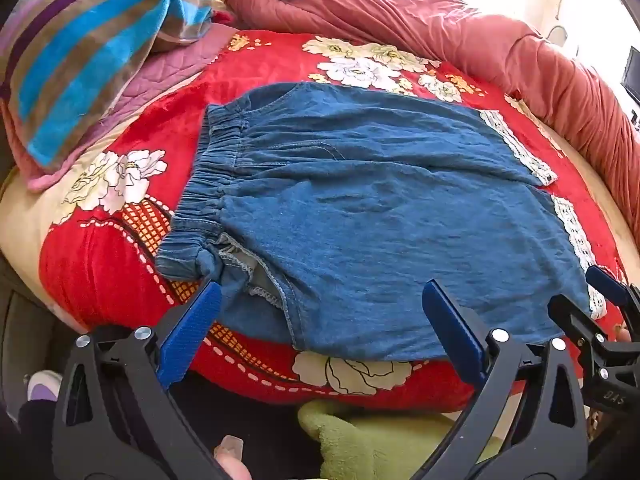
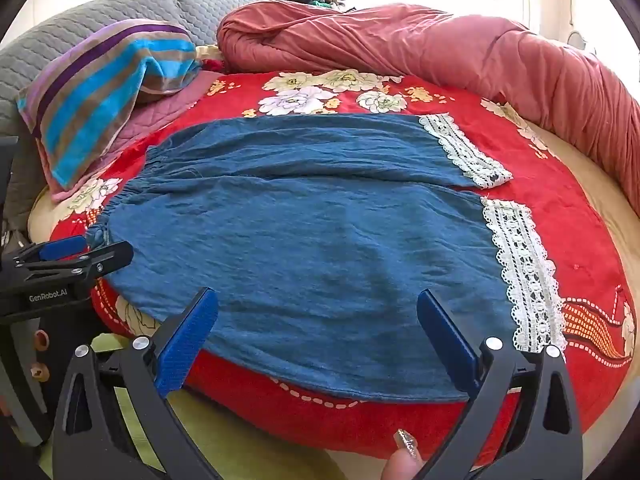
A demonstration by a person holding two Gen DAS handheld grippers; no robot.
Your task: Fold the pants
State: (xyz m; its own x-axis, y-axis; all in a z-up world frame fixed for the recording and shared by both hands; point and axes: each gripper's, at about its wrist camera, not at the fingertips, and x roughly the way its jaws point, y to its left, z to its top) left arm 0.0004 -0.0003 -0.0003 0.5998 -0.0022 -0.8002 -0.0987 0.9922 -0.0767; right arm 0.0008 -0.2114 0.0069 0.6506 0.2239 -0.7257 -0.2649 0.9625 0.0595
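The lower part of both views is blocked by black gripper frames, so the near edge of the bed and the floor under it are mostly hidden. Only a fingertip (image 2: 404, 462) of the person is seen in the right wrist view; the rest of the hand is cut off. The far corner by the window is washed out by bright light and cannot be read.

One pair of pants (image 1: 360, 216) is counted, laid flat on a red blanket (image 1: 100, 276) with white flower prints. The pants are of blue denim-like cloth, lightly wrinkled, with a gathered elastic waistband (image 1: 208, 184) at the left and two white lace cuffs (image 2: 516, 272) at the right. The near pocket opening is turned out a little, and grey lining is shown.

Two grippers are counted. The left gripper (image 1: 320, 312) is held over the near edge of the pants by the waistband, its blue ribbed pads wide apart, with nothing clamped. The right gripper (image 2: 318, 316) is held over the near leg, its jaws also wide apart and empty.

One striped towel (image 2: 104, 92) and one rolled pink quilt (image 2: 420, 52) are seen behind, and one green fuzzy cloth (image 1: 380, 436) below.
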